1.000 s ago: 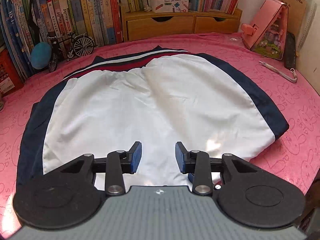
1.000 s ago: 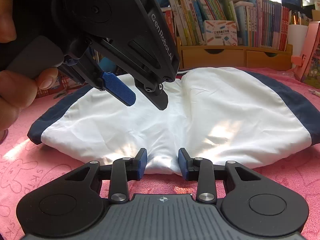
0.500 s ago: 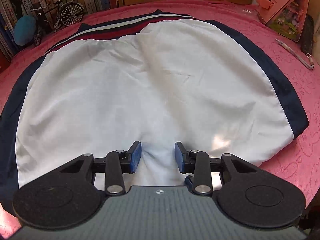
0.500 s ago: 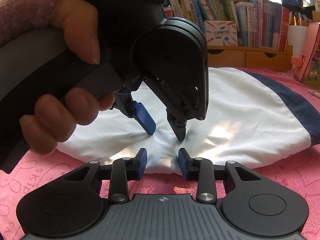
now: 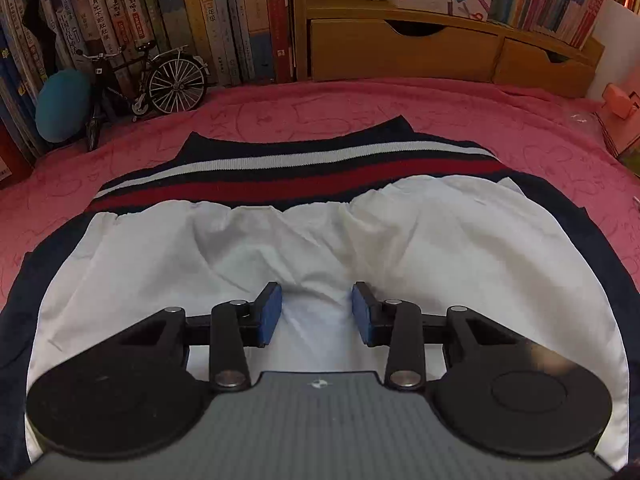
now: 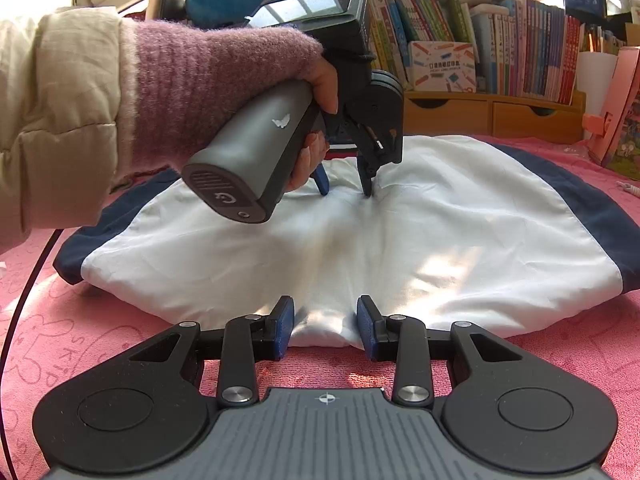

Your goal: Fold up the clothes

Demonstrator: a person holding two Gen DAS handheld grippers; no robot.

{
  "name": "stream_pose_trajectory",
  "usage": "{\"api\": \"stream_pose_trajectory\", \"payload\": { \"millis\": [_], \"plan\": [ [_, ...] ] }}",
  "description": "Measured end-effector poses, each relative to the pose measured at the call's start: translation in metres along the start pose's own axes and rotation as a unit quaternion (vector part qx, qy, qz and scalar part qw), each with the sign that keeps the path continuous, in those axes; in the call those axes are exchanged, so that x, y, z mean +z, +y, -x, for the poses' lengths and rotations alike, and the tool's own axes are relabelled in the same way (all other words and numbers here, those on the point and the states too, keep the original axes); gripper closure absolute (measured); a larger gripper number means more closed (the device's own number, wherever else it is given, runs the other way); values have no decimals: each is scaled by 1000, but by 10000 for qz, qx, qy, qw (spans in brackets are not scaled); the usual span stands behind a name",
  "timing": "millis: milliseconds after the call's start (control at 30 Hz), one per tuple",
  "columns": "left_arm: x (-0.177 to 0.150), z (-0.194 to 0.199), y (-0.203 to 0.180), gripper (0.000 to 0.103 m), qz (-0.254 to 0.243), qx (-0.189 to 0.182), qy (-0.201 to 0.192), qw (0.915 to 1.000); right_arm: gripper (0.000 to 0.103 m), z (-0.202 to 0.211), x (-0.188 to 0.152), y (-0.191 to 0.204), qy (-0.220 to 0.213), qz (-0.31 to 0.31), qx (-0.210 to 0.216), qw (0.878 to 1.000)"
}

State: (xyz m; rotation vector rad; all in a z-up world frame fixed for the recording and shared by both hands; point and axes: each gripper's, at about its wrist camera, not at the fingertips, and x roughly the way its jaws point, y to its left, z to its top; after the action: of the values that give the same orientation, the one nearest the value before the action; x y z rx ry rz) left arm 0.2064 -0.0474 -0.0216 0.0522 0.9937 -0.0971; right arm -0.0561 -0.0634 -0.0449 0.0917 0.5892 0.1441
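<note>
Left gripper [image 6: 346,192] fingers wide, tips on white garment [image 6: 440,232] (crease); right gripper [image 6: 325,326] wide.

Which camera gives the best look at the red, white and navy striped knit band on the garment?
The left wrist view. There the red, white and navy striped knit band runs unobstructed across the far edge of the white and navy garment. In the right wrist view the left gripper, pressed open onto the fabric, hides nearly all of it.

Sunlit pink cloth [image 6: 560,360], crowded bookshelves [image 5: 200,20], wooden drawers [image 5: 400,52] behind
</note>
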Motion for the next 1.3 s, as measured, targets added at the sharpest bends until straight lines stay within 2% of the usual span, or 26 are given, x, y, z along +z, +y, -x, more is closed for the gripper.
{"api": "stream_pose_trajectory", "payload": {
  "millis": [133,333,400,533,600,700,833,967,1067,1300],
  "plan": [
    [12,-17,6,63,185,51,-369,9991,68,0,0,0,4,23,-3,10000],
    [27,-22,-5,63,-57,396,-542,9977,68,0,0,1,10,46,15,10000],
    [27,-13,-5,62,-63,402,-539,9977,68,0,0,0,11,49,14,10000],
    [5,19,3,59,-175,-58,-291,9994,68,0,0,0,12,60,3,10000],
    [-17,44,11,59,-299,-183,-422,9985,68,0,0,0,11,59,1,10000],
    [-57,82,18,59,-550,-572,-596,9951,68,1,1,1,11,58,1,10000],
    [-98,103,15,59,-754,-757,-153,9942,68,1,0,2,9,59,-2,10000],
    [-119,99,11,59,-894,-801,374,9921,68,1,1,2,7,49,-1,10000],
    [-125,89,10,59,-942,-775,486,9913,68,1,0,1,4,45,-2,10000],
    [-118,71,3,57,-942,-604,365,9931,68,0,0,2,2,41,-7,10000]
  ]
}}
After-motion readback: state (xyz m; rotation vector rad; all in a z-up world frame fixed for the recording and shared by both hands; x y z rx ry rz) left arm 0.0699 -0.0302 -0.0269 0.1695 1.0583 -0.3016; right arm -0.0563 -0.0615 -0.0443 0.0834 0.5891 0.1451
